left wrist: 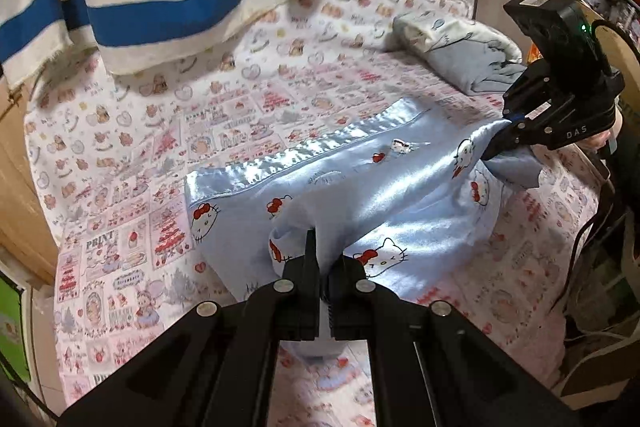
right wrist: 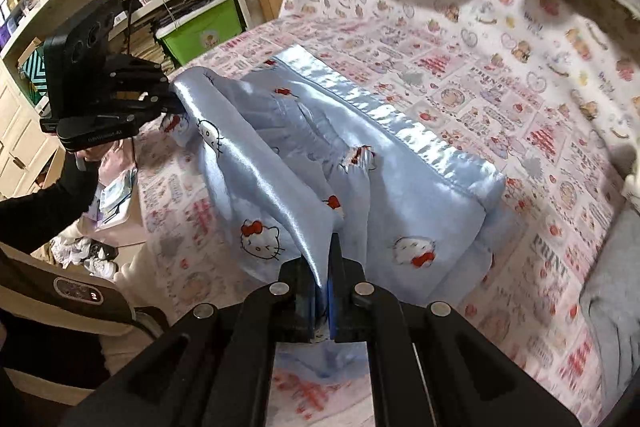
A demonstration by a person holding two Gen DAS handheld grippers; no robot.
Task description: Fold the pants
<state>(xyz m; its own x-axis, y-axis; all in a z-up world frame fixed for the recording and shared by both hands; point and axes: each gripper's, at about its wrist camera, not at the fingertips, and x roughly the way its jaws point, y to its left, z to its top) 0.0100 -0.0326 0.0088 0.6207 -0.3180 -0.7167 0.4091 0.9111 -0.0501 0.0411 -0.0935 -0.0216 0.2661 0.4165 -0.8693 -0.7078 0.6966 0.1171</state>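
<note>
Both grippers clamping, raised apart.
Left gripper [left wrist: 324, 267] is pinching with jaws closed; right gripper [right wrist: 326, 267] is doing likewise; a black-sleeved forearm [right wrist: 44, 207] is reaching behind the left.

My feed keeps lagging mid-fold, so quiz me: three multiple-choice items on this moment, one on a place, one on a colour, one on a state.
1. Where does the satin band of the pants lie?
A. On the far side, flat on the patterned bedsheet
B. Clamped in the left gripper
C. Hanging off the shelf

2. What colour is the pants fabric?
A. Green
B. Light blue with red-bowed cat faces
C. Orange

3. What state are the grippers in?
A. Both open above the cloth
B. Only one closed
C. Both shut on the pants

Answers: 1 A, the shiny band runs along the sheet away from both grippers. 2 B, pale blue satin with the cat print shows in both views. 3 C, cloth is pinched between the jaws of the left gripper and the right gripper, the near edge lifted.
</note>
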